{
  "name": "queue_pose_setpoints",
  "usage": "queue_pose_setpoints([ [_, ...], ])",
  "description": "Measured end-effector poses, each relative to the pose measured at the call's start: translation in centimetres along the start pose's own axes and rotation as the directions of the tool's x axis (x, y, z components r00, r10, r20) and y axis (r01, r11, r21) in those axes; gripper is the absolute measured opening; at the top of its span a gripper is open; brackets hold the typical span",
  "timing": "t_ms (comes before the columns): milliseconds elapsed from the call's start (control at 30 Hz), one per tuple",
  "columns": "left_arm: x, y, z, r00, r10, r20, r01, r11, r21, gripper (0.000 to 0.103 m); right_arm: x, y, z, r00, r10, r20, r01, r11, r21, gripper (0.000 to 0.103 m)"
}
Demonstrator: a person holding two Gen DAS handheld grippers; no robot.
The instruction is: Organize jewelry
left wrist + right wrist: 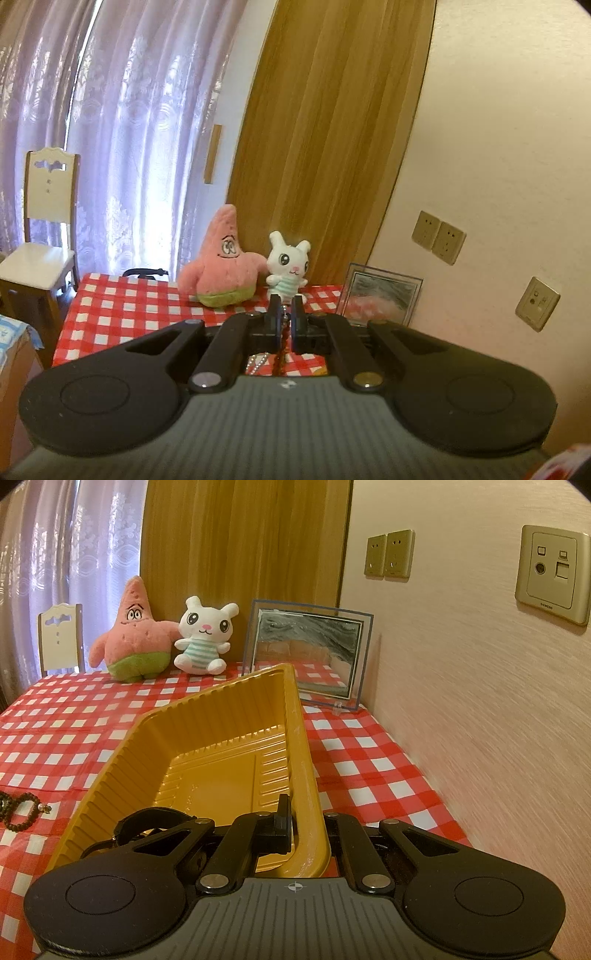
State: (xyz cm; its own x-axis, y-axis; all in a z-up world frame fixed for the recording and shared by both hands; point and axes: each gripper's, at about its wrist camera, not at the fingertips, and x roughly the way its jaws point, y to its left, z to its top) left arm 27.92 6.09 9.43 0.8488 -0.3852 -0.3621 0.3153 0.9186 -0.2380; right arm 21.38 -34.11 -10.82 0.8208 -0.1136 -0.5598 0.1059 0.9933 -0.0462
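Plush toys (pixel 162 635) flank right tongs (pixel 295 819) clamping tray (pixel 207 738); left tongs (pixel 285 310) pinch chain (pixel 282 332).

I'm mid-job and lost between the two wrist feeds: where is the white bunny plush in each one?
Left wrist: white bunny plush sits at centre, just above the left gripper fingertips.
Right wrist: it sits upper left of centre, beyond the yellow tray.
Shared landmark: the pink starfish plush immediately to the bunny's left in both.

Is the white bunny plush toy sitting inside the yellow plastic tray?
No, the white bunny plush toy sits on the checkered tablecloth behind the yellow plastic tray.
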Motion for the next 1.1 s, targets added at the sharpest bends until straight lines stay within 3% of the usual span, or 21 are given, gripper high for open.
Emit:
queue_pose_setpoints([
  [167,0.5,0.6,-3.7,0.995,0.025,-0.096,-0.029,0.999,-0.039,0.004,0.0,0.0,0.1,1.000,0.004,0.001,-0.004,1.000,0.000,0.005],
  [300,1.6,0.9,-8.8,0.974,0.010,-0.225,-0.029,0.996,-0.081,0.004,0.0,-0.1,0.1,1.000,0.007,0.002,-0.007,1.000,-0.003,0.005],
  [533,4.7,0.3,-18.6,0.888,-0.026,-0.459,-0.020,0.995,-0.096,0.004,-0.1,0.0,0.0,1.000,0.011,0.004,-0.011,1.000,-0.006,0.005],
  [700,6.5,-0.2,-22.4,0.840,0.020,-0.542,-0.038,0.999,-0.021,0.009,-0.2,0.0,-0.1,1.000,0.012,0.001,-0.012,1.000,-0.010,0.005],
  [733,6.4,-0.3,-22.5,0.841,0.026,-0.540,-0.036,0.999,-0.008,0.009,-0.2,-0.1,0.0,1.000,0.014,0.001,-0.014,1.000,-0.011,0.005],
  [833,6.2,-0.3,-21.5,0.869,0.052,-0.493,-0.025,0.998,0.062,0.016,-0.2,-0.1,-0.1,1.000,0.017,-0.001,-0.017,1.000,-0.012,0.005],
  [900,6.8,0.2,-20.7,0.878,0.081,-0.473,-0.043,0.995,0.091,0.018,-0.1,-0.2,-0.1,1.000,0.018,-0.003,-0.018,1.000,-0.008,0.005],
  [967,8.0,1.5,-20.5,0.880,0.085,-0.467,-0.068,0.996,0.052,0.018,-0.1,-0.2,-0.1,1.000,0.017,-0.004,-0.017,1.000,-0.007,0.005],
  [1100,10.6,4.5,-21.2,0.865,0.098,-0.492,-0.169,0.980,-0.102,0.018,-0.1,-0.2,-0.1,1.000,0.017,-0.003,-0.017,1.000,-0.011,0.005],
])
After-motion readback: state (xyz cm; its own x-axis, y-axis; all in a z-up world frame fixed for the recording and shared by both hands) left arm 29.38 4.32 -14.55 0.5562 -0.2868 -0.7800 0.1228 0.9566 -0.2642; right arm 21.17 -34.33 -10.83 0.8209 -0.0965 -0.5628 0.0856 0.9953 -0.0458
